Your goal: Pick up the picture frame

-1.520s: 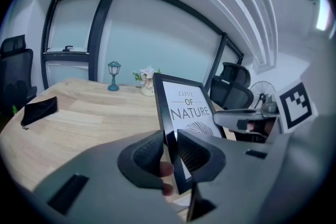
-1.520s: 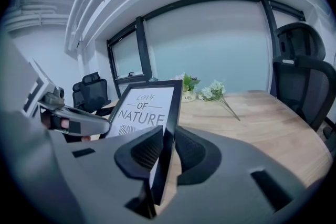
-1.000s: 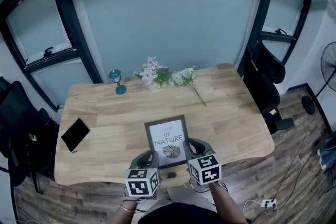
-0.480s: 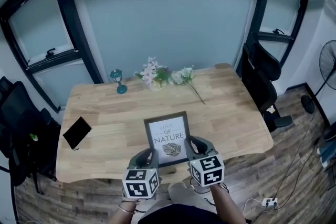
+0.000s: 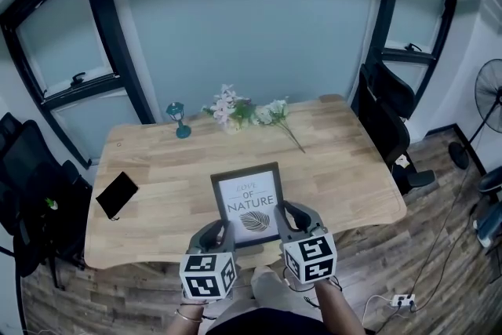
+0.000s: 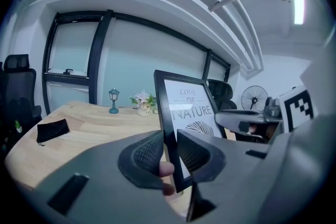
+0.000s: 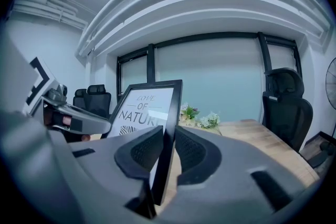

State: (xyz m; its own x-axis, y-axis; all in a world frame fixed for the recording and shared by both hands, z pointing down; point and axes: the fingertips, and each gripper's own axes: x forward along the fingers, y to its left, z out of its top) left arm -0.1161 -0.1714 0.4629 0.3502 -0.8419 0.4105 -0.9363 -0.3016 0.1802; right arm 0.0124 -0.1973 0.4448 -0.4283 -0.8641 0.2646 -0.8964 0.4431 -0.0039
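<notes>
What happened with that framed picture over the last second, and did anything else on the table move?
The picture frame was lifted a little higher by the left tool and the right tool, which stayed clamped on its side edges. Nothing was let go. The phone, lamp and flowers kept their places.

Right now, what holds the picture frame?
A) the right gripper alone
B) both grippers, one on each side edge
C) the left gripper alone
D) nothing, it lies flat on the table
B: the left gripper is shut on the picture frame's left edge and the right gripper on its right edge.
</notes>
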